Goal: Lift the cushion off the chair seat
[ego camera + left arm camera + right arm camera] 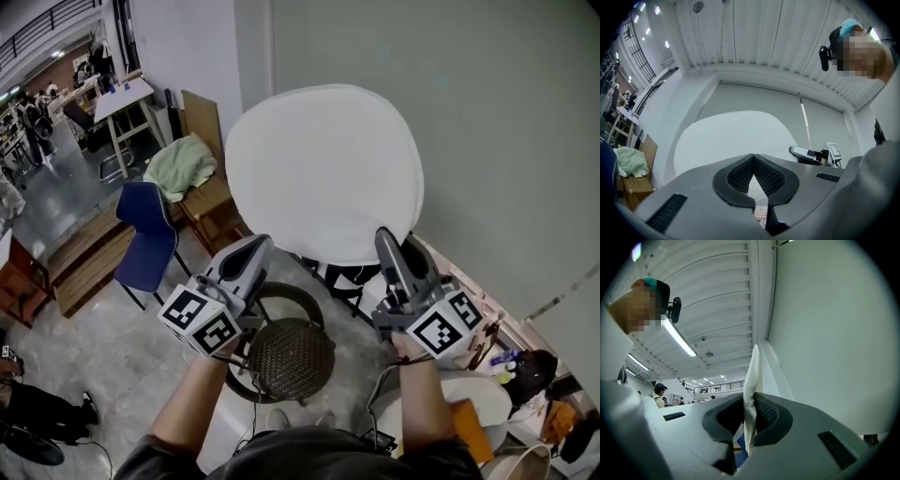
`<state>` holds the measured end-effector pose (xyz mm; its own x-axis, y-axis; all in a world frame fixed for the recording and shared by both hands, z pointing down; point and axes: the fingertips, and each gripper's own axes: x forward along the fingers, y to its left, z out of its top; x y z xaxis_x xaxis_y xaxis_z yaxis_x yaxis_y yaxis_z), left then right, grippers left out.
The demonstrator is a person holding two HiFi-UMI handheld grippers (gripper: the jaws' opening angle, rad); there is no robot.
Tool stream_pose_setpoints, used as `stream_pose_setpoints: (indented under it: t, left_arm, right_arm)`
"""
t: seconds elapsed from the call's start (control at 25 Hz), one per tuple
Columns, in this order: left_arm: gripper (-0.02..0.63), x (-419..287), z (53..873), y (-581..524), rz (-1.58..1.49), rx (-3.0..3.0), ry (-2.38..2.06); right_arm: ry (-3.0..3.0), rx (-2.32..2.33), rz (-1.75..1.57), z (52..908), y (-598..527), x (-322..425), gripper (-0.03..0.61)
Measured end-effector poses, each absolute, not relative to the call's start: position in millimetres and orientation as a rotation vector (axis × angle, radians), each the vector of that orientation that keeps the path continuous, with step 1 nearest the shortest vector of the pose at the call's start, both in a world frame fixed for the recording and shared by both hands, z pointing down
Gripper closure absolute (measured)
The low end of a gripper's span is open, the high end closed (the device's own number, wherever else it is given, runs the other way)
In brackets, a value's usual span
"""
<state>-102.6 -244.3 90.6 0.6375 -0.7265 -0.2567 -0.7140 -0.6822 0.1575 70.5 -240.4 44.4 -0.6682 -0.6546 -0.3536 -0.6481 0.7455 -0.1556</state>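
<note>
The white cushion [323, 169] hangs well above the wicker chair seat [292, 356] and is already clear of it. Left tool [262, 244] and right tool [384, 236] each clench its lower rim, one above either side of the seat. Hold both at matching height with firm pressure, since the right one pinches only a thin fold of fabric that could slip.

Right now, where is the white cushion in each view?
Head view: cushion fills the upper centre.
Left gripper view: cushion is a broad pale oval, centre, behind the jaws.
Right gripper view: cushion is an edge-on white strip between the jaws.
Shared landmark: the grey wall behind it.
</note>
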Motion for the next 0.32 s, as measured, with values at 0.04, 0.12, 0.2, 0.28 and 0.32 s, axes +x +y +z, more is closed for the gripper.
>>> stream_pose_setpoints:
  t: [0.04, 0.12, 0.2, 0.28, 0.32]
  left_arm:
    - [0.604, -102.2, 91.1, -244.4, -0.468, 2.805, -1.234]
    - [0.604, -101.7, 92.4, -244.7, -0.471, 2.805, -1.233]
    - [0.604, -101.8, 93.5, -245.3, -0.473, 2.804, -1.232]
    - [0.604, -101.9, 93.9, -246.0, -0.474, 2.804, -1.231]
    - [0.604, -102.0, 94.0, -246.4, -0.474, 2.805, -1.23]
  right_arm:
    - [2.557, -1.0, -0.024, 45.0, -241.0, 71.1, 0.545]
    - [2.555, -1.001, -0.026, 47.0, -242.2, 71.6, 0.545]
    - [2.556, -1.004, -0.028, 49.2, -243.0, 71.2, 0.545]
    - [2.556, -1.004, -0.03, 50.4, -243.8, 70.3, 0.545]
    - [2.556, -1.004, -0.031, 50.8, -244.3, 69.8, 0.545]
